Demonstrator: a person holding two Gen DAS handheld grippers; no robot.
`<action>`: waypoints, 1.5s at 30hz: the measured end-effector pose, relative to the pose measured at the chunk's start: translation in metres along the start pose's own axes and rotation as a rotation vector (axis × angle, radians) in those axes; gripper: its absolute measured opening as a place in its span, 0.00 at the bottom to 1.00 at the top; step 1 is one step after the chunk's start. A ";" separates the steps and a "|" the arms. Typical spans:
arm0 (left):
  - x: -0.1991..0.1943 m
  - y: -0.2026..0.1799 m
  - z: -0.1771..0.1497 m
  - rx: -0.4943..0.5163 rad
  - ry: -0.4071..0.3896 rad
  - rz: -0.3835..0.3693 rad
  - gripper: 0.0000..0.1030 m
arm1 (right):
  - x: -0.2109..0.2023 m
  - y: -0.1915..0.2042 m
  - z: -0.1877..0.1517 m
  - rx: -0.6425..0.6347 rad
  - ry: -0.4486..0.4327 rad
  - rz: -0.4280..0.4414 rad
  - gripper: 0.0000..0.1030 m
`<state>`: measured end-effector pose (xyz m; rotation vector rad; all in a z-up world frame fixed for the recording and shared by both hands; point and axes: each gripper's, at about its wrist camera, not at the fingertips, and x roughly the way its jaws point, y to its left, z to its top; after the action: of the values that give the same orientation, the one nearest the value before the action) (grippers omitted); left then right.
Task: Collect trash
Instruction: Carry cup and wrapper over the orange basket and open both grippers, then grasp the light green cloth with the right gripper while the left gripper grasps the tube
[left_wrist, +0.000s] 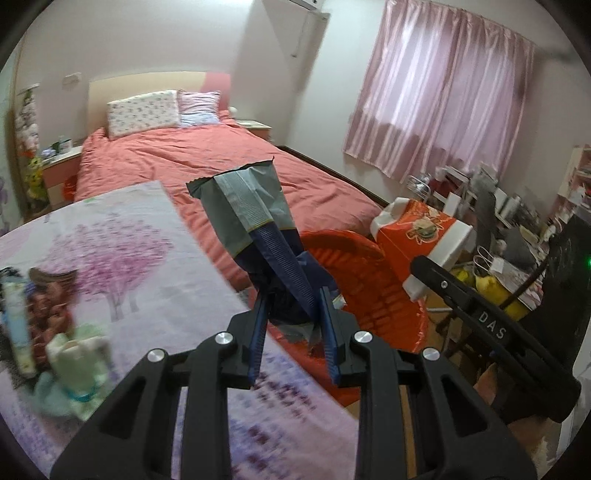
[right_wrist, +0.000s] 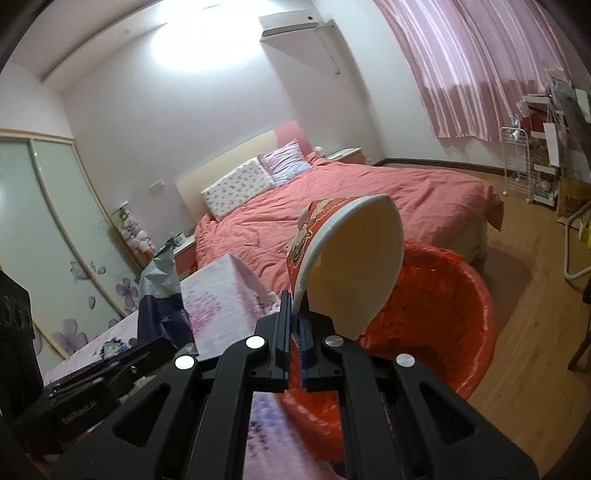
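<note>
while the left fingers pinch a crumpled wrapper, the right fingers clamp a paper bowl's rim.

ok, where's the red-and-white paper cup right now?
The red-and-white paper cup is pinched by its rim in the right claw, tilted above the red-lined bin beside the floral-cloth table; the left wrist view shows it right of centre.

Bedroom trash count

Two grippers, the left gripper and the right gripper; one grey-and-blue snack bag; one red-and-white paper bowl; one red-lined bin; one bed with two pillows, a floral pillow and a striped pillow; one pink curtain; one air conditioner.
</note>
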<state>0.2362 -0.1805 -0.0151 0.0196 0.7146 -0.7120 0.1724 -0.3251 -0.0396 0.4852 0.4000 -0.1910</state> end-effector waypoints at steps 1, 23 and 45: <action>0.004 -0.003 -0.002 0.005 0.005 -0.007 0.27 | 0.000 -0.003 0.000 0.003 -0.001 -0.003 0.04; 0.047 0.016 -0.008 -0.044 0.089 0.089 0.43 | 0.019 -0.036 0.002 0.053 0.068 -0.049 0.30; -0.086 0.137 -0.056 -0.172 -0.037 0.452 0.55 | 0.024 0.092 -0.042 -0.184 0.190 0.087 0.30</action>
<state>0.2401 -0.0106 -0.0361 0.0103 0.7016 -0.2175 0.2053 -0.2272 -0.0455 0.3391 0.5751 -0.0228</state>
